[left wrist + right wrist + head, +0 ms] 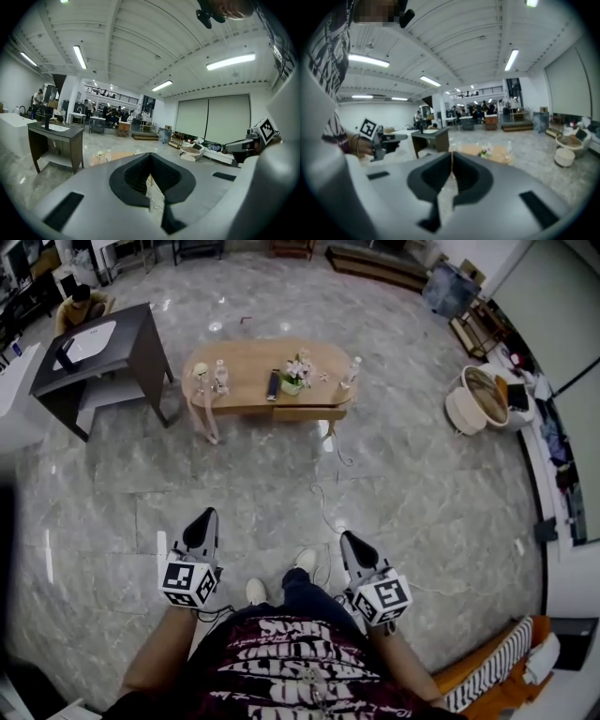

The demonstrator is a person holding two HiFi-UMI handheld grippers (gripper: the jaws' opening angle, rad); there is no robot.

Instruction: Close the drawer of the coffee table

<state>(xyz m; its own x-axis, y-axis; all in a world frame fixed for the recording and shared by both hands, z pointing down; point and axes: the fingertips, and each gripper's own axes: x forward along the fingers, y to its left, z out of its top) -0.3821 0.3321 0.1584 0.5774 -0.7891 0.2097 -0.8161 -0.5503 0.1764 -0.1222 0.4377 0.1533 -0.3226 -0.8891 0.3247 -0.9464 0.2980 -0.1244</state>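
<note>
Jaws on the left gripper [150, 157] are pressed together with nothing between them. Same on the right gripper [451, 155]: pads meeting, empty. Both are held low in front of the person's torso, pointing ahead over the grey marble floor [112, 512], well apart from the task piece.

The light wood oval coffee table [248, 371] stands far ahead, centre of head view. Its wooden drawer [309, 414] sits under the right half of the near edge, front sticking out past the top. On the top: small pot of pale flowers [296, 376], clear bottles [221, 376], dark flat bar-shaped item [274, 383].

Only head view shows the drawer. Left gripper view has the table mostly hidden behind the jaws; right gripper view gives just the top with flowers and a bottle.

Dark grey desk with white basin [112, 348] is left of the table, round beige basket-like piece [478, 399] to its right.

Gripper views add ceiling strip lights [79, 56] and people at far benches [108, 112], and each shows the opposite gripper alongside.
</note>
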